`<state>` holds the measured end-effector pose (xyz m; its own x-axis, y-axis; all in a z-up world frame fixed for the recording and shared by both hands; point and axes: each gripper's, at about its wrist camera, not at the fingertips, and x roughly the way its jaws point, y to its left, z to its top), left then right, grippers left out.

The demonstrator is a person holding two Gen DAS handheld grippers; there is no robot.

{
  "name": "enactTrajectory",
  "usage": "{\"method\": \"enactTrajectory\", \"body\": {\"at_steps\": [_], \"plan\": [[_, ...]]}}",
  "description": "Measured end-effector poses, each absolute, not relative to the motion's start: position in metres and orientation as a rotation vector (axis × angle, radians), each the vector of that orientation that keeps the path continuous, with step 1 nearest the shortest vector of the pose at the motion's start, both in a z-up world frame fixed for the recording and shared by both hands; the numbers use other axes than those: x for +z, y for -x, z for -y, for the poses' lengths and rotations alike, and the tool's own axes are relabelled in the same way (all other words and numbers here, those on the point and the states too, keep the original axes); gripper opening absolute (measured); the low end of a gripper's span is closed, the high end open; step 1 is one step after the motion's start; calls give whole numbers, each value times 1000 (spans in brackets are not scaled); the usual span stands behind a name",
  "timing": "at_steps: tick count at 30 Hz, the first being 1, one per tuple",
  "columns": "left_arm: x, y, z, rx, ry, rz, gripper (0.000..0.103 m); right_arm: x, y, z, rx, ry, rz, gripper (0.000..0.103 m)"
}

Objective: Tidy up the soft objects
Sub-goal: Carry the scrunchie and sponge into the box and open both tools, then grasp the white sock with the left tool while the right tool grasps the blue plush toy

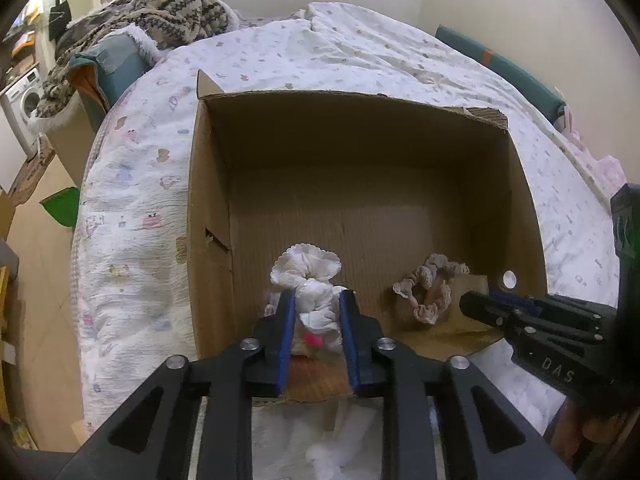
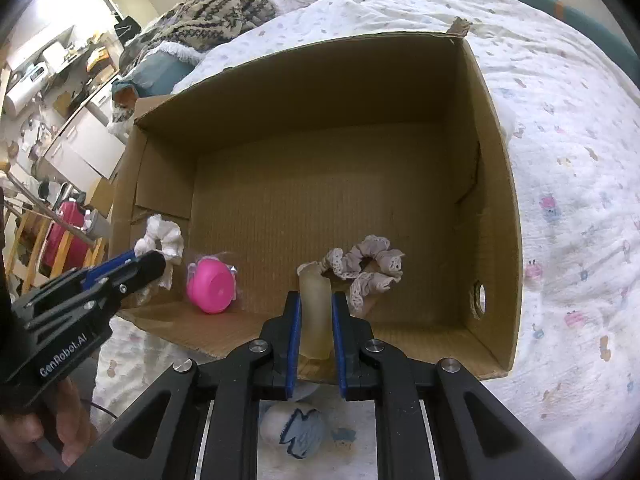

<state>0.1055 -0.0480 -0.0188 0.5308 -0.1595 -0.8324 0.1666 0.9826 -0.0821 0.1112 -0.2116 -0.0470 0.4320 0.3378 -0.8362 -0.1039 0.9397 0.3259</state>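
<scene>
An open cardboard box (image 1: 520, 184) (image 2: 496, 184) lies on the bed. My left gripper (image 1: 318, 300) is shut on a white scrunchie (image 1: 308, 272) over the box's near left part; the scrunchie also shows in the right wrist view (image 2: 162, 238). My right gripper (image 2: 315, 300) is shut on a pale translucent soft tube (image 2: 316, 312) with a beige lace scrunchie (image 2: 368, 270) at its far end; the lace scrunchie also shows in the left wrist view (image 1: 432, 288). A pink round object (image 2: 211, 286) sits on the box floor, near left.
The bed has a white printed quilt (image 1: 132, 216) (image 2: 572, 184). A patterned knit blanket (image 1: 160, 12) lies at the far left. A blue-and-white soft item (image 2: 298, 428) lies on the quilt under my right gripper. Room furniture stands far left.
</scene>
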Motion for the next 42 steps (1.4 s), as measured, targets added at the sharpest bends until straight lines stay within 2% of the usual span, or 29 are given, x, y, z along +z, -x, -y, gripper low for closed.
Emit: {"method": "enactTrajectory", "body": {"at_steps": [6, 10, 12, 14, 15, 16, 18, 31, 42], "plan": [[-18, -105, 49, -194, -11, -987, 35, -47, -111, 217, 271, -263, -1088, 17], [-13, -103, 49, -188, -13, -961, 51, -45, -111, 219, 278, -280, -1082, 19], [-11, -101, 49, -186, -18, -947, 53, -45, -110, 220, 281, -284, -1078, 22], [-10, -101, 50, -194, -21, -946, 54, -44, -110, 221, 279, -291, -1087, 30], [-10, -101, 51, -192, -26, -950, 55, -43, -111, 223, 274, -300, -1089, 37], [-10, -101, 51, -190, -30, -954, 58, -42, -111, 225, 271, -313, -1085, 51], [-8, -100, 51, -192, -27, -954, 60, -40, -111, 229, 275, -344, -1067, 67], [7, -86, 45, -183, -33, -921, 61, -31, -100, 240, 243, -361, -1048, 67], [7, -59, 26, -155, 40, -970, 61, -25, -78, 246, 211, -344, -1055, 67]]}}
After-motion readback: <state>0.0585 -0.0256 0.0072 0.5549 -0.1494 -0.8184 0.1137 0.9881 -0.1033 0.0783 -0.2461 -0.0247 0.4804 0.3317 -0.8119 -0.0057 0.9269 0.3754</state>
